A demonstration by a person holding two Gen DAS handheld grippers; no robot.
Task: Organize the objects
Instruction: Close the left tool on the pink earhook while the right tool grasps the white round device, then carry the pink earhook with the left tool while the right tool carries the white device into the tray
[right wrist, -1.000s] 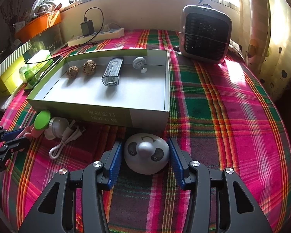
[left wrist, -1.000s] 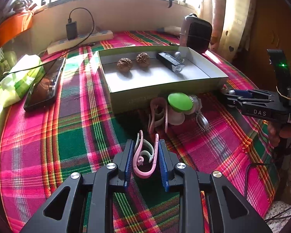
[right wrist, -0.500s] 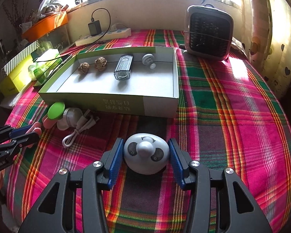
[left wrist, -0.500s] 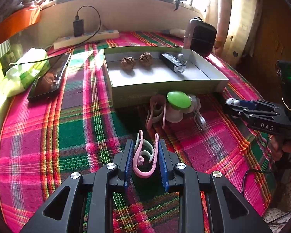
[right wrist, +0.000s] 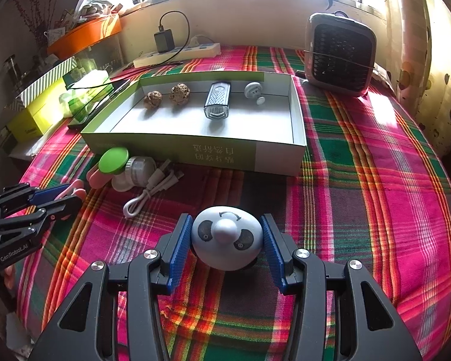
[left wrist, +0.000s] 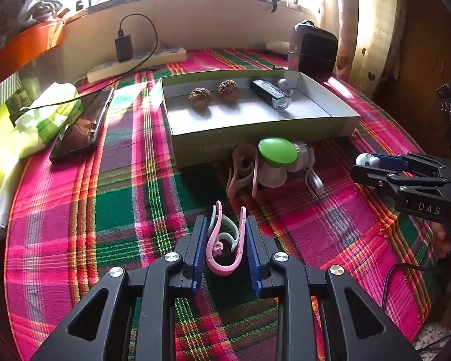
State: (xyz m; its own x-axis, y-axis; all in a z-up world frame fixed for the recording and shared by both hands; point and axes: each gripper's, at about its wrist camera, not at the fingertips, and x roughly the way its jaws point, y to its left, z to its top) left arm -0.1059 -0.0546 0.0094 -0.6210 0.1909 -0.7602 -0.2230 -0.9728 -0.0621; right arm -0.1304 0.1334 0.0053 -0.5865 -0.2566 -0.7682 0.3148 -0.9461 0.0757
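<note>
Sitting mid-table, the open box (right wrist: 297,147) anchors everything. In front of it, the right gripper (right wrist: 227,237) clasps the panda-faced dome (right wrist: 227,237), while the left gripper (left wrist: 226,240) pinches a pink clip (left wrist: 224,243). Each load should probably clear the box's near wall before release. Only the right view shows the white knob (right wrist: 253,90) inside.

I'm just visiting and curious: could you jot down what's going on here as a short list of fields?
Setting: table under a plaid cloth
Left gripper: shut on a pink clip
Right gripper: shut on a white panda-faced gadget
Box: open, holds two walnuts, a bike light and a small white knob
In front of box: green-capped item, white cable, another pink clip
</note>
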